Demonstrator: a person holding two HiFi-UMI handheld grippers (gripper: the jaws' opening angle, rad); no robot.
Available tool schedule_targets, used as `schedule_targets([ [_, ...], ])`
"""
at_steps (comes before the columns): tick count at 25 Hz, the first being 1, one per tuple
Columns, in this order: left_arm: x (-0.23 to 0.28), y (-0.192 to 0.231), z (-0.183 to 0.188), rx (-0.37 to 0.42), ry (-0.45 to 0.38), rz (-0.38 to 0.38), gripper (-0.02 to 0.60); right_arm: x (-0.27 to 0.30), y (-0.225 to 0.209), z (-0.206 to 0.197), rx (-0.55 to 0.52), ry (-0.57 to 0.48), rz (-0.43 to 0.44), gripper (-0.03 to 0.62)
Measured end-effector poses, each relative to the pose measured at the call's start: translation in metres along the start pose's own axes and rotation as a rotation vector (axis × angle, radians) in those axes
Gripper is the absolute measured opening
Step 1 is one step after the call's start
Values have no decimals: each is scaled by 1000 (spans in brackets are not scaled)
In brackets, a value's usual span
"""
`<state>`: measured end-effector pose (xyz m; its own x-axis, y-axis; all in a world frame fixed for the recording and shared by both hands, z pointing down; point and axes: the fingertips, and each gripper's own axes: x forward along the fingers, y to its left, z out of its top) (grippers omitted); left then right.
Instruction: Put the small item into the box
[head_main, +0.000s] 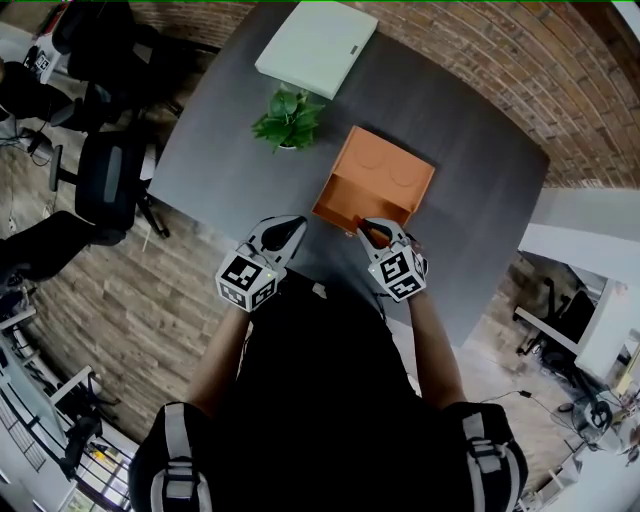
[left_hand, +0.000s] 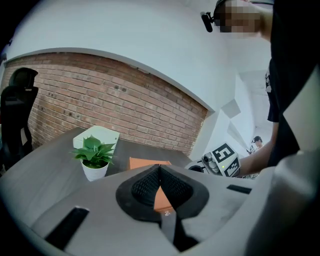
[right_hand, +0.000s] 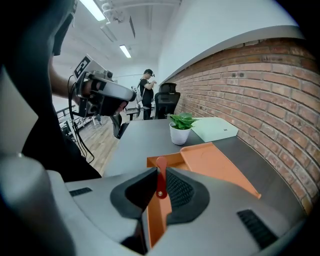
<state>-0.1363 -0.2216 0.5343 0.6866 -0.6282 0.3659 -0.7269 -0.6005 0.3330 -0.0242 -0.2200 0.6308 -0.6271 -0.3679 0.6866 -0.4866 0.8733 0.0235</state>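
The right gripper (right_hand: 161, 170) pinches a small red item (right_hand: 160, 181). Its jaws stand narrow, pressed on the thin piece from both sides. The gripper tilts down at the near edge of the orange box (head_main: 372, 182), so the item sits just above the box's near wall. The box lies open on the dark table (head_main: 230, 150), with its lid folded flat on the far side of the tray.

The left gripper (left_hand: 160, 167) has its jaws together, tips touching, with nothing between them. It hovers just left of the box's near corner, above the table edge and apart from the box.

A potted plant (head_main: 288, 120) stands just beyond the box's far left corner. A white case (head_main: 316, 45) lies farther beyond the box, at the table's far edge. Office chairs (head_main: 110, 180) stand well to the left of the box, off the table. A brick wall (head_main: 480, 60) runs behind the box.
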Motion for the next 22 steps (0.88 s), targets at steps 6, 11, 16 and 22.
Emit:
schedule_targets([
  [6, 10, 9, 4, 3, 2, -20, 23, 21, -8, -12, 9, 48, 4, 66],
  [11, 13, 15, 7, 12, 21, -46, 23, 45, -12, -22, 33, 88, 8, 66],
  [16, 21, 19, 8, 26, 49, -83, 23, 64, -19, -27, 69, 115, 1, 66],
  [22, 29, 15, 10, 41, 73, -139, 23, 82, -22, -44, 99, 179, -18, 66],
])
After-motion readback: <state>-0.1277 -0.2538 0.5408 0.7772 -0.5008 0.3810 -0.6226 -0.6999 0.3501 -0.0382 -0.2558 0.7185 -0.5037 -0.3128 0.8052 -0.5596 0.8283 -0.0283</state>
